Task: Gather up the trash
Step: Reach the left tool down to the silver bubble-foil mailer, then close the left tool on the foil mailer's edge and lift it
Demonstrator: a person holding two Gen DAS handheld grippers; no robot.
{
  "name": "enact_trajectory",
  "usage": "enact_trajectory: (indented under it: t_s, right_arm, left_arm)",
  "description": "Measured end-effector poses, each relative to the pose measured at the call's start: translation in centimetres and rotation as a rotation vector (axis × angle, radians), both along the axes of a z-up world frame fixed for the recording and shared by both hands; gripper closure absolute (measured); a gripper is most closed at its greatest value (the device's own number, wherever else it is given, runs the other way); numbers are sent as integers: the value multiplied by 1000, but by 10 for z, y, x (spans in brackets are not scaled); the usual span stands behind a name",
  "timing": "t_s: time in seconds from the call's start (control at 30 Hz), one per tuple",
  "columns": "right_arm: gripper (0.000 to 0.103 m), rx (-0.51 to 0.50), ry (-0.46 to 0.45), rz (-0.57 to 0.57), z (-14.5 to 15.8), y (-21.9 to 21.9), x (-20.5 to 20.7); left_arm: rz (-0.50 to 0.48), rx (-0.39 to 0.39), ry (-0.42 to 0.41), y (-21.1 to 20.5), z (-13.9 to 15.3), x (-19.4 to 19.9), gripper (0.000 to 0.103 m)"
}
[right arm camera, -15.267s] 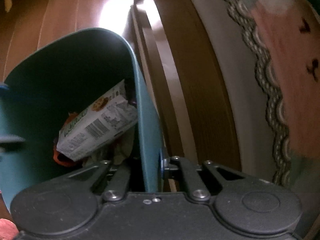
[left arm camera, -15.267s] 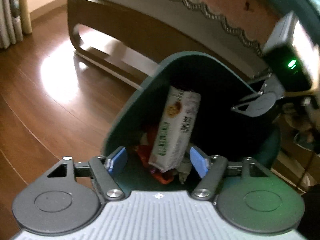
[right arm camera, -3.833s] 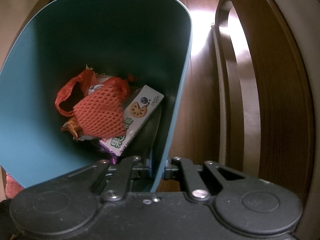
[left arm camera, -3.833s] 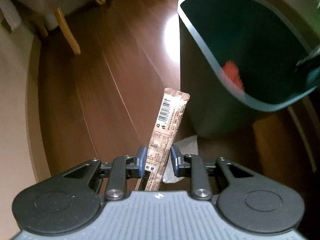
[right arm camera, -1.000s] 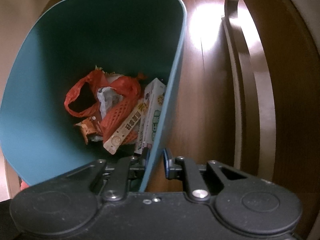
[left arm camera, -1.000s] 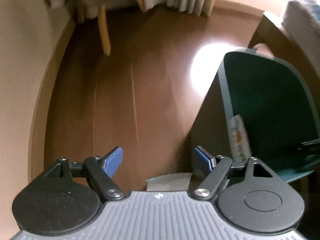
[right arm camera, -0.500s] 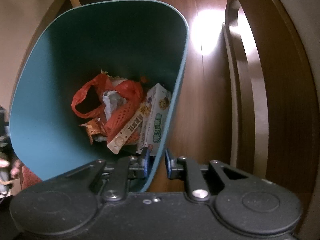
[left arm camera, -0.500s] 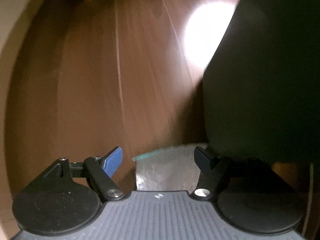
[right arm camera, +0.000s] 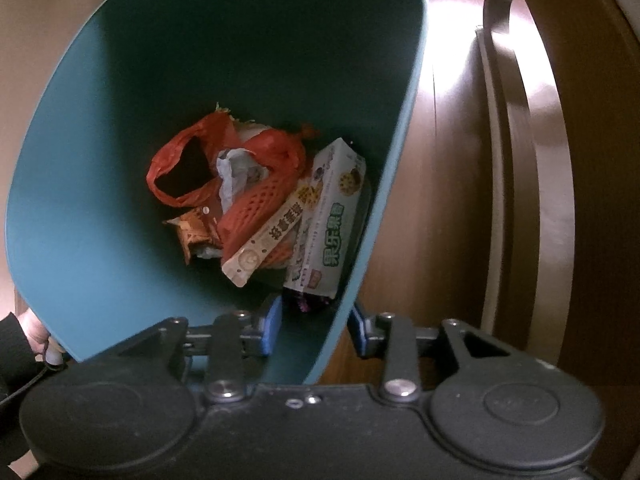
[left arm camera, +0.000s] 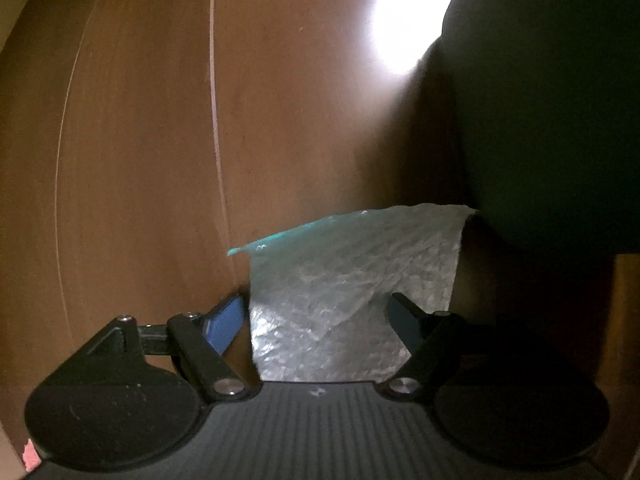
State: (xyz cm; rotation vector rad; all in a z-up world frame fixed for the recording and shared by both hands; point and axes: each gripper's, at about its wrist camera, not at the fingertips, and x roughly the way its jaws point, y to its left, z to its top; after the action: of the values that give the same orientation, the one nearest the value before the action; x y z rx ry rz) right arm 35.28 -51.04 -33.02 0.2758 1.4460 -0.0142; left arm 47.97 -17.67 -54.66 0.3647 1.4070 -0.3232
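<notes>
A crinkled clear plastic bag with a teal edge (left arm camera: 348,280) lies on the wood floor beside the dark bin wall (left arm camera: 552,112). My left gripper (left arm camera: 316,320) hangs open just over it, blue pads either side of the bag, not pressing. In the right wrist view the teal bin (right arm camera: 100,184) holds a red net bag (right arm camera: 256,204), a long snack wrapper (right arm camera: 272,236) and a green-lettered snack pack (right arm camera: 332,228). My right gripper (right arm camera: 314,326) straddles the bin's near rim; its jaws are opening and the pads stand off the wall.
A dark wooden furniture frame (right arm camera: 516,152) curves along the right of the bin. A hand in a black sleeve (right arm camera: 28,328) shows at the bin's lower left edge. Glare (left arm camera: 404,20) lights the wood floor (left arm camera: 140,160) beside the bin.
My left gripper has dropped toward the floor, so the plastic bag now fills the gap between its pads. My right gripper's pads have parted from the bin rim they pinched.
</notes>
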Motion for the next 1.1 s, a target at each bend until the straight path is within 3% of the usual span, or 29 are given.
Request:
enact_trajectory:
  t_s: [0.1, 0.2, 0.27, 0.3, 0.37, 0.53, 0.7, 0.83, 0.9, 0.93, 0.97, 1.0, 1.03, 1.1]
  right_arm:
    - [67, -1, -5, -5, 1, 0, -2]
    - [67, -8, -7, -4, 2, 0, -2]
    - [67, -13, -8, -6, 2, 1, -2]
    - [67, -14, -9, -8, 2, 1, -2]
    - [67, -15, -13, -17, 3, 1, -2]
    - [67, -39, -19, -15, 6, 5, -3]
    - [67, -35, -27, -21, 9, 3, -4]
    - [67, -30, -30, -22, 9, 1, -4]
    - [67, -30, -30, -18, 10, 1, -4]
    - [67, -31, -29, -13, 10, 2, -3]
    - [67, -32, -29, -11, 10, 2, -3]
    - [67, -32, -29, -11, 10, 2, -3]
    - [67, -31, -29, -10, 9, 2, -3]
    - [67, -27, -28, -13, 8, 2, -3]
  left_arm:
    - [11, -4, -19, -4, -1, -7, 24]
    - [7, -7, -46, -3, 0, -17, 31]
    - [6, -18, -58, -4, -1, -21, 49]
    - [9, -18, -63, -5, 1, -21, 54]
    - [20, -36, -51, -5, 4, -21, 99]
    - [34, -29, -68, -5, 21, -16, 103]
    - [58, -85, -101, 5, 48, -6, 103]
    - [33, -178, 15, 17, 52, 1, 100]
    - [-15, -175, 15, 16, 54, 0, 87]
    - [-37, -182, 28, 16, 54, 0, 67]
    - [-52, -186, 33, 18, 52, 1, 40]
    - [-68, -180, 24, 18, 51, 2, 30]
    - [-98, -165, -1, 16, 51, 0, 25]
    - [-155, -145, -10, 9, 46, 0, 25]
